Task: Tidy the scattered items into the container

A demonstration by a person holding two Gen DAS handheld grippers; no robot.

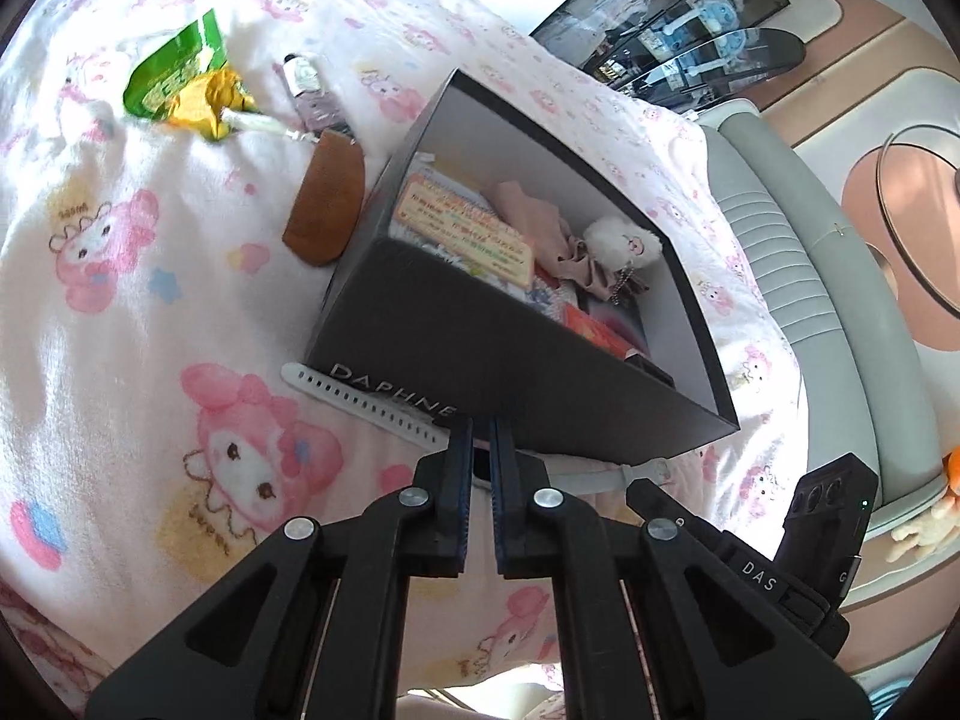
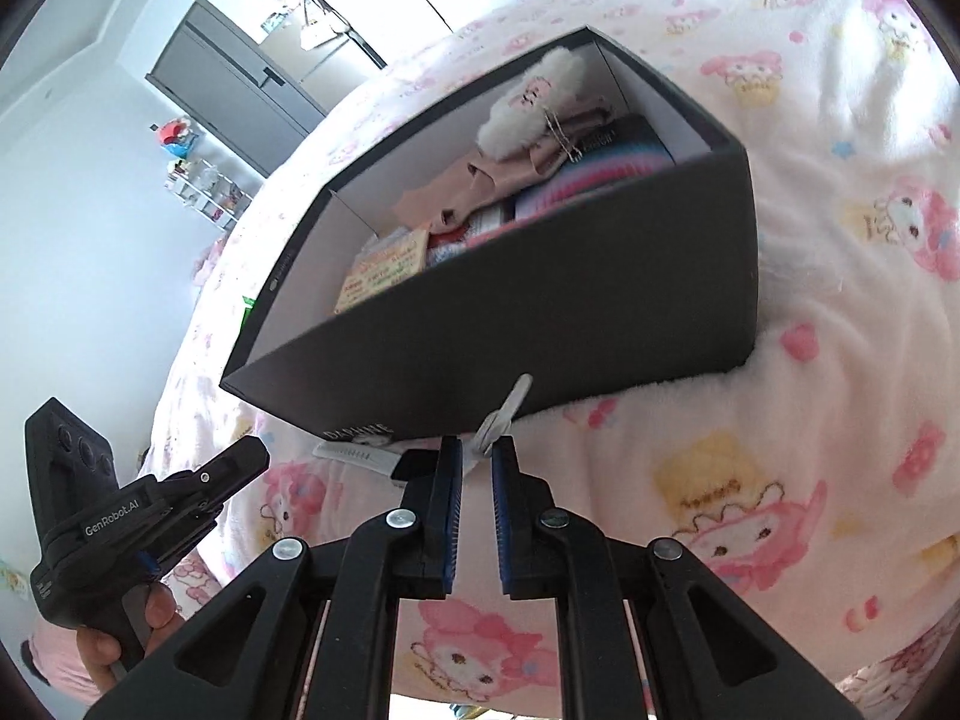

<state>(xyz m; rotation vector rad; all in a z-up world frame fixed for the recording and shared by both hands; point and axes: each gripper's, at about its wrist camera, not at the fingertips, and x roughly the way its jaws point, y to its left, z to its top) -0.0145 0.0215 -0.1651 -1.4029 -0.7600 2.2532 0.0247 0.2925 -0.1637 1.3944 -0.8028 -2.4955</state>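
A white watch (image 1: 360, 402) with a holed strap lies along the front of the black shoe box (image 1: 450, 348). My right gripper (image 2: 477, 447) is shut on the strap's far end (image 2: 510, 402), which sticks up past the pads. My left gripper (image 1: 481, 435) is shut with nothing pinched; the watch's dark body shows just beyond its tips. The box (image 2: 540, 312) holds a white plush toy (image 1: 624, 240), pink cloth and cards. On the blanket lie a green packet (image 1: 174, 72), a yellow wrapper (image 1: 210, 102), a small tube (image 1: 312, 96) and a brown comb (image 1: 330, 204).
Everything rests on a pink cartoon-print blanket (image 1: 120, 300) over a bed. The bed's grey edge (image 1: 780, 228) runs to the right of the box, with floor beyond it. A person's hand (image 2: 120, 642) holds the left gripper (image 2: 261, 453) at the lower left.
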